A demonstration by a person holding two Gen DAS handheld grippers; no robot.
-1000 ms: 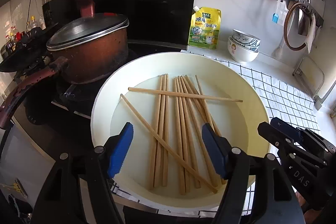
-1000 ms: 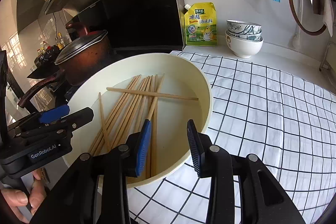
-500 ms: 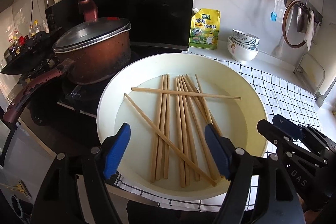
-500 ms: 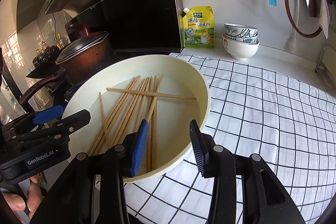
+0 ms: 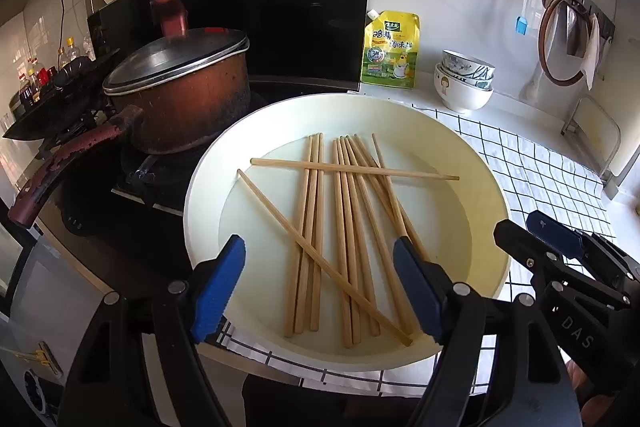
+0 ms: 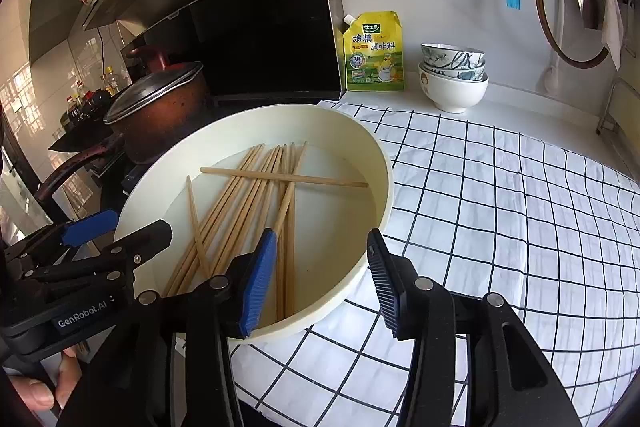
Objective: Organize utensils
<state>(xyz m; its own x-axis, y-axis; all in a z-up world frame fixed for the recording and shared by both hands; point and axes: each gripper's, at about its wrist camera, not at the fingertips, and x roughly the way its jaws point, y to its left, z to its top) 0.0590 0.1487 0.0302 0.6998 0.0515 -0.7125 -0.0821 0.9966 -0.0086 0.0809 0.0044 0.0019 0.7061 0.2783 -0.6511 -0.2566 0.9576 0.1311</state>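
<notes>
The chopsticks (image 5: 348, 227) lie loose in the basin (image 5: 484, 187), which sits on the checked cloth (image 6: 500, 207) beside the pot (image 5: 180, 107): most run near to far in a rough bundle, one lies across their far ends, and another slants over the near left. Both the left gripper (image 5: 320, 287) and the right gripper (image 6: 320, 279) hover at the near rim, jaws spread and holding nothing. If gathering them comes next, I judge it best to lift the two crossing sticks off the top, pinching each near its middle so it stays level and leaves the bundle undisturbed.

"GenRobot.AI" on left tool (image 6: 116, 239), "DAS" on right tool (image 5: 540, 231), "3" on yellow pouch (image 5: 390, 53)
</notes>
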